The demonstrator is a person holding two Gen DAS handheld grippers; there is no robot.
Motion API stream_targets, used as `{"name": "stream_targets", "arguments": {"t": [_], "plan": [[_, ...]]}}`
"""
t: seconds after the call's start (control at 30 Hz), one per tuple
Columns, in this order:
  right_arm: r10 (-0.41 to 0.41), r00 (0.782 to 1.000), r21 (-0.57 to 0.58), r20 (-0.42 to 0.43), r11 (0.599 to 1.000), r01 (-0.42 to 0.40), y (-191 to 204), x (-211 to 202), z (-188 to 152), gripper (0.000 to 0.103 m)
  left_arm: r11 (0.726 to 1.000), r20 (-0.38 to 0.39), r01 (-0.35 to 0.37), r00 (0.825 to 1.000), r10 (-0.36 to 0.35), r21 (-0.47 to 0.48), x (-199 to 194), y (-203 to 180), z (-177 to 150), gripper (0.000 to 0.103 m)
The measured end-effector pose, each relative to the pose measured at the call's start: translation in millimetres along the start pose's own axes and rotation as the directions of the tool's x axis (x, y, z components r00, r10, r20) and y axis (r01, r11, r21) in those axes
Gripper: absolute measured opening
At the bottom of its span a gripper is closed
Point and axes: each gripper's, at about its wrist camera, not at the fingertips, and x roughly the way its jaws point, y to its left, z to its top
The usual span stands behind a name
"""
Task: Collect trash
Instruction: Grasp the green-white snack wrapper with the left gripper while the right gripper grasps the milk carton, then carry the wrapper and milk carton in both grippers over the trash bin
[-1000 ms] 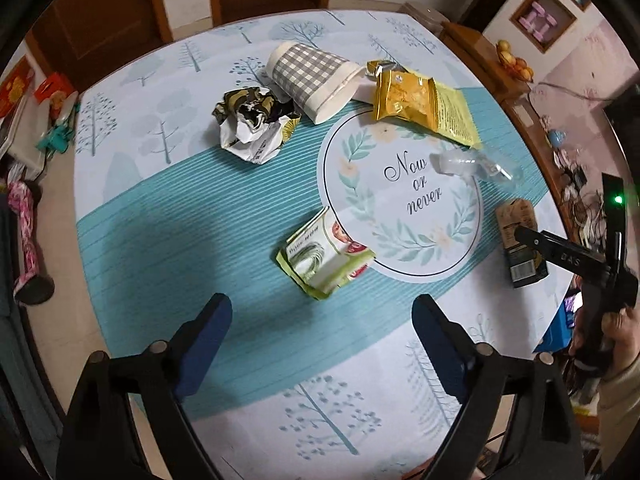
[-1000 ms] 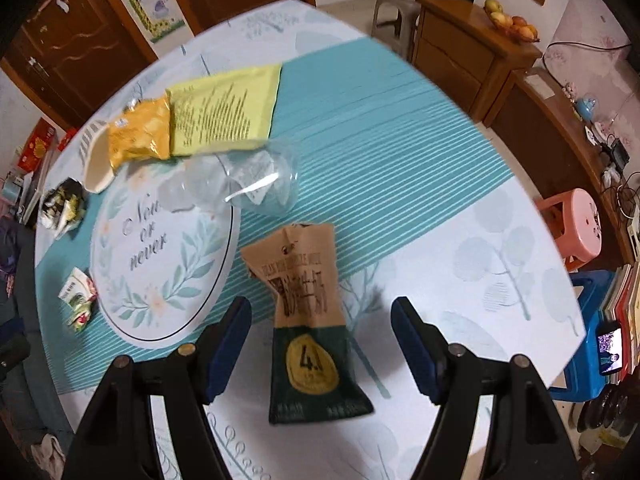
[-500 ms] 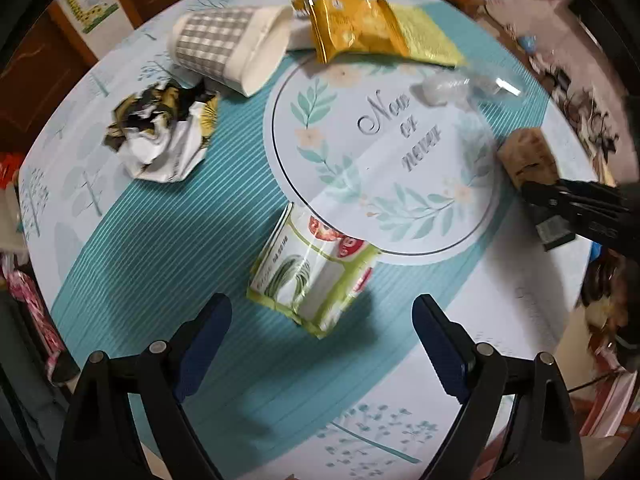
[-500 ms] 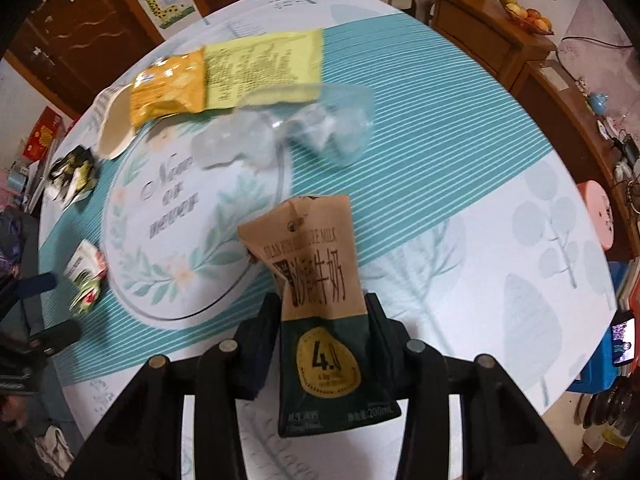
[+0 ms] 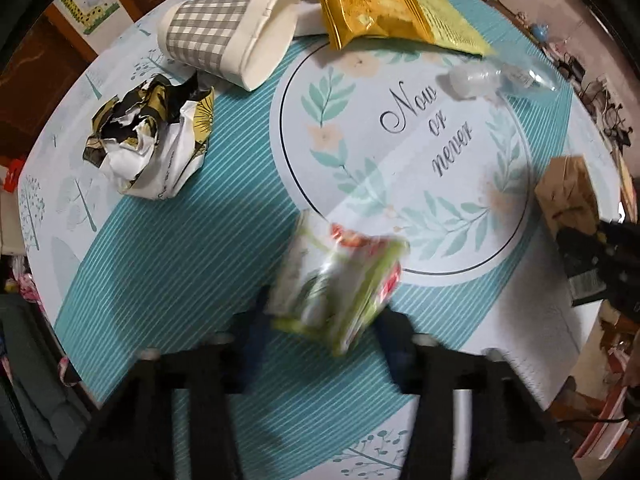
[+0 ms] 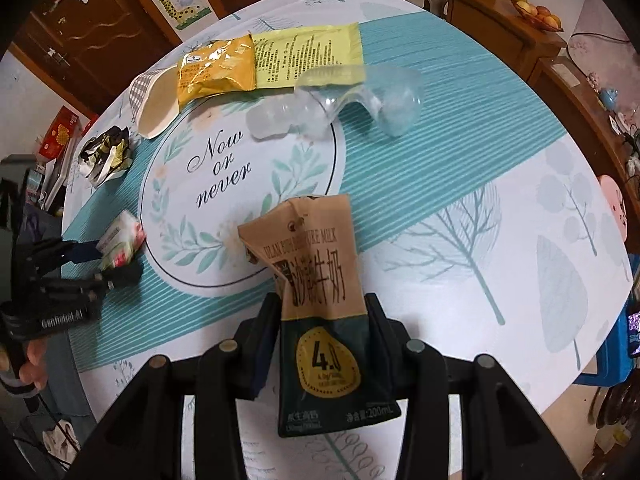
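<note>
A flattened green and white drink carton (image 5: 340,280) lies on the teal striped tablecloth (image 5: 160,264). My left gripper (image 5: 324,328) points down over it, its jaws closing with the blurred carton pressed between the blue pads. In the right wrist view the same left gripper (image 6: 108,266) clasps that green carton (image 6: 120,240) at the table's left edge. My right gripper (image 6: 324,320) is shut on a brown and dark green milk carton (image 6: 320,280), which also shows at the right of the left wrist view as the milk carton (image 5: 568,196).
More trash lies at the far side: a checked paper cup (image 5: 228,36) on its side, a crumpled wrapper (image 5: 148,148), a yellow snack packet (image 5: 368,8) and a clear crushed bottle (image 6: 352,100). A wooden cabinet (image 6: 500,16) and a pink stool (image 6: 612,208) stand past the table's right edge.
My left gripper came down over the green carton and its jaws closed in onto it. My right gripper closed on the milk carton and tilted it up off the cloth.
</note>
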Motion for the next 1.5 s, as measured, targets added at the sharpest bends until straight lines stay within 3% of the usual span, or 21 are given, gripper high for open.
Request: {"name": "stream_targets", "arguments": {"t": [0.1,0.2,0.6,0.83,1.07,1.2,1.5], "plan": [[0.002,1.000,0.012,0.002,1.000,-0.002,-4.9,-1.4,-4.8,0.041,1.000,0.022,-0.003,1.000,0.003,-0.015,-6.0,-0.1,-1.0,0.023],[0.005,1.000,0.018,0.005,1.000,-0.005,-8.9,-4.3,-9.8,0.041,1.000,0.048,-0.026,0.998,0.026,-0.019,-15.1,-5.5,-5.9,0.018],[0.070,0.995,-0.007,0.067,0.998,-0.070,-23.3,-39.5,-30.7,0.041,0.998,0.166,0.022,0.986,-0.011,-0.063,-66.1,-84.3,-55.7,0.016],[0.178,0.974,-0.114,0.142,0.980,-0.163,-46.7,-81.5,-55.6,0.041,0.985,0.236,0.059,0.972,-0.019,-0.163,-96.9,-135.9,-89.5,0.016],[0.261,0.953,-0.232,0.154,0.947,-0.221,-97.3,-120.3,-97.3,0.041,0.953,0.280,0.095,0.960,-0.011,-0.288,-105.5,-219.8,-137.3,0.016],[0.277,0.948,-0.265,0.158,0.937,-0.230,-129.5,-131.2,-119.6,0.041,0.936,0.283,0.116,0.959,-0.019,-0.333,-97.9,-260.1,-158.5,0.016],[0.286,0.947,-0.264,0.147,0.934,-0.241,-177.9,-115.7,-161.7,0.041,0.936,0.204,0.101,0.979,-0.032,-0.336,-66.7,-318.2,-185.9,0.016]]}}
